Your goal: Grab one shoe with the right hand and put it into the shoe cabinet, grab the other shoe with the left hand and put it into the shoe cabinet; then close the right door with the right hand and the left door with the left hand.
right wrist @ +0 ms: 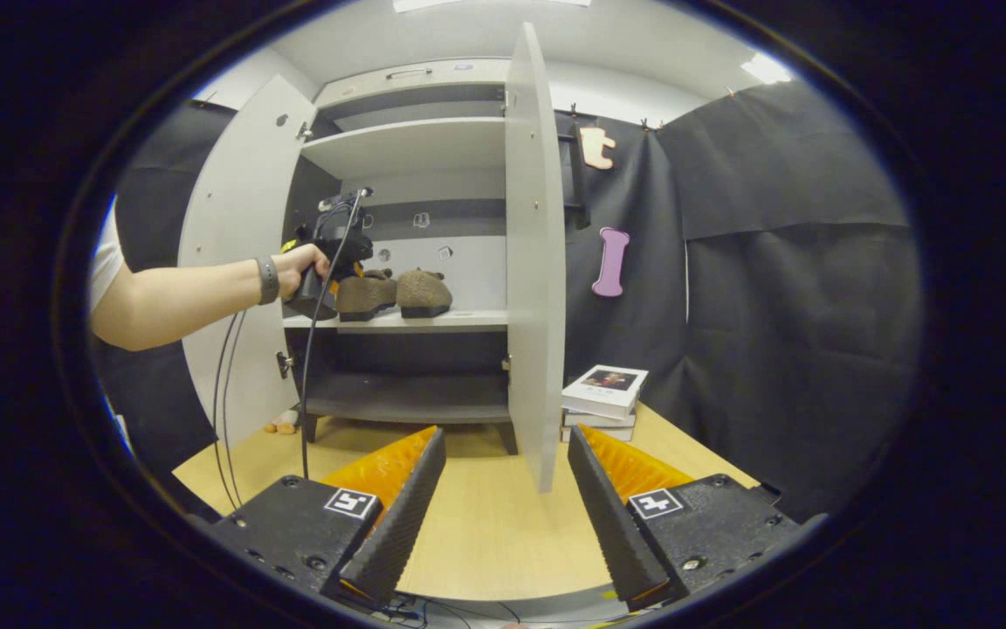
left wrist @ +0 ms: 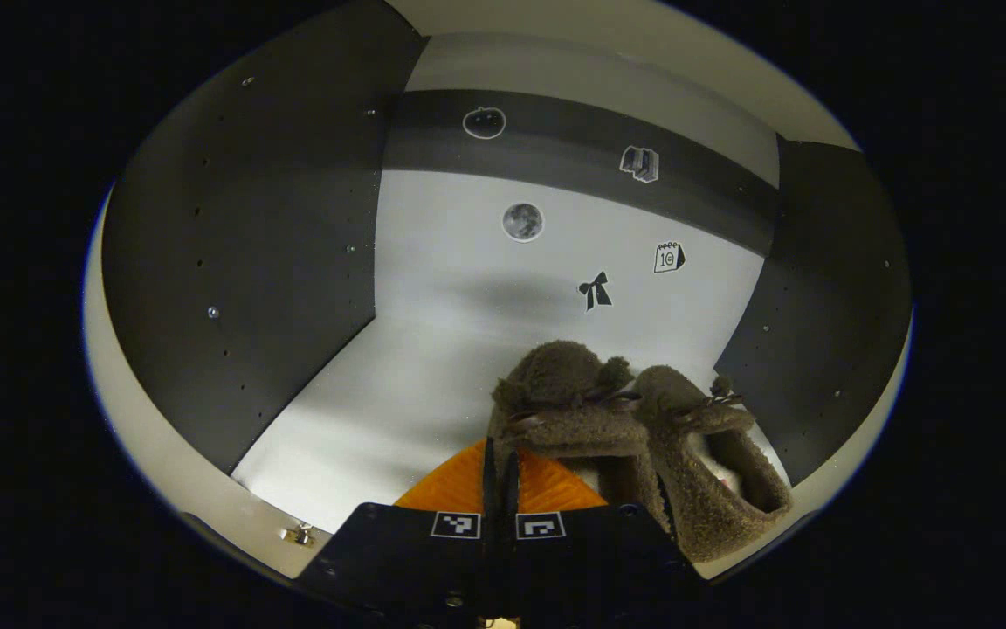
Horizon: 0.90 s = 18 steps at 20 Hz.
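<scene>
Two brown fuzzy shoes stand side by side on the cabinet's middle shelf (left wrist: 416, 367). My left gripper (left wrist: 499, 454) is shut, its tips pinching the near rim of the left shoe (left wrist: 560, 384); the right shoe (left wrist: 704, 463) touches it on the right. In the right gripper view a hand holds the left gripper (right wrist: 328, 262) against the left shoe (right wrist: 365, 295), with the other shoe (right wrist: 423, 293) beside it. My right gripper (right wrist: 505, 432) hangs open above the table (right wrist: 485, 533), in front of the near edge of the open right door (right wrist: 531, 262). The left door (right wrist: 237, 262) is open too.
A stack of books (right wrist: 605, 389) lies on the table right of the cabinet. Cables hang from the person's arm down past the left door. A small toy (right wrist: 280, 425) sits by the cabinet's left foot. Shelves above and below the shoes are bare.
</scene>
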### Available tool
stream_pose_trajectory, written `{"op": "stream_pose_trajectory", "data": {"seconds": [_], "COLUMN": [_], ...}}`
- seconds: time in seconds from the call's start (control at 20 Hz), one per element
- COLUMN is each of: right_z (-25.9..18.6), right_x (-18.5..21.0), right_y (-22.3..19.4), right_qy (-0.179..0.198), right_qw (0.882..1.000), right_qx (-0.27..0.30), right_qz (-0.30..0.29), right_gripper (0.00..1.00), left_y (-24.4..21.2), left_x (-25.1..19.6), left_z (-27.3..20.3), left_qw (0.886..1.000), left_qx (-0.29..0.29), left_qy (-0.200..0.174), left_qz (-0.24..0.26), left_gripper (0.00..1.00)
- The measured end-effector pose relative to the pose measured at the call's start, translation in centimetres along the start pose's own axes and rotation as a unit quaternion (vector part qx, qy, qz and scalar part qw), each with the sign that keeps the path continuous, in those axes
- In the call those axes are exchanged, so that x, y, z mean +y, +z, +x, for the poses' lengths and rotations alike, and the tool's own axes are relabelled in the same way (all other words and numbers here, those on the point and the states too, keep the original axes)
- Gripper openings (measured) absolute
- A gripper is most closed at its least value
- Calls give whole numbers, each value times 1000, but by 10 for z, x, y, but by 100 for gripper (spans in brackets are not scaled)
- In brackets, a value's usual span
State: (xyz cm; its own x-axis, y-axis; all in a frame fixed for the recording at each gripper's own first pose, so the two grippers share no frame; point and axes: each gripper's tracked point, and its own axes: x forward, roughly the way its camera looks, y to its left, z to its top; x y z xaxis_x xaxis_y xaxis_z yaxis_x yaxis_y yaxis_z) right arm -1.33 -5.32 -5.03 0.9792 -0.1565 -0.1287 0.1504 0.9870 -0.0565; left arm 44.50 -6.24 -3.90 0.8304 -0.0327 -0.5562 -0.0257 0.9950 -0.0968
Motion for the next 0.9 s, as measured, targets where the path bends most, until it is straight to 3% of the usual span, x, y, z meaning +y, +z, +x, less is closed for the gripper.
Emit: {"op": "stream_pose_trajectory", "data": {"seconds": [0.15,0.3,0.45,0.5,0.6,0.7,0.8,0.85,0.9], "right_z": [2,4,5,5,6,7,9,11,11], "right_x": [0,0,-2,-3,-2,0,5,9,13], "right_y": [-5,-3,-2,-3,-3,-5,-6,-5,-4], "right_qy": [0,2,-3,-4,-5,-3,2,7,12], "right_qw": [1000,1000,1000,1000,1000,1000,1000,1000,1000], "right_qx": [9,7,4,4,4,6,10,10,8], "right_qz": [6,8,8,9,10,8,7,8,9], "right_gripper": [90,90,90,90,90,90,90,90,90], "left_y": [-3,-3,-3,-3,-2,-1,1,3,7], "left_x": [3,3,2,1,0,-3,-11,-11,-10], "left_z": [2,3,0,0,-6,-15,-32,-43,-55], "left_qw": [1000,1000,1000,1000,1000,1000,999,998,998], "left_qx": [9,11,15,14,10,3,-11,-24,-41], "left_qy": [11,7,-4,-8,-17,-31,-49,-54,-55], "left_qz": [6,-2,-4,-4,-1,3,3,6,10], "left_gripper": [3,18,23,31,35,52,61,74,71]}}
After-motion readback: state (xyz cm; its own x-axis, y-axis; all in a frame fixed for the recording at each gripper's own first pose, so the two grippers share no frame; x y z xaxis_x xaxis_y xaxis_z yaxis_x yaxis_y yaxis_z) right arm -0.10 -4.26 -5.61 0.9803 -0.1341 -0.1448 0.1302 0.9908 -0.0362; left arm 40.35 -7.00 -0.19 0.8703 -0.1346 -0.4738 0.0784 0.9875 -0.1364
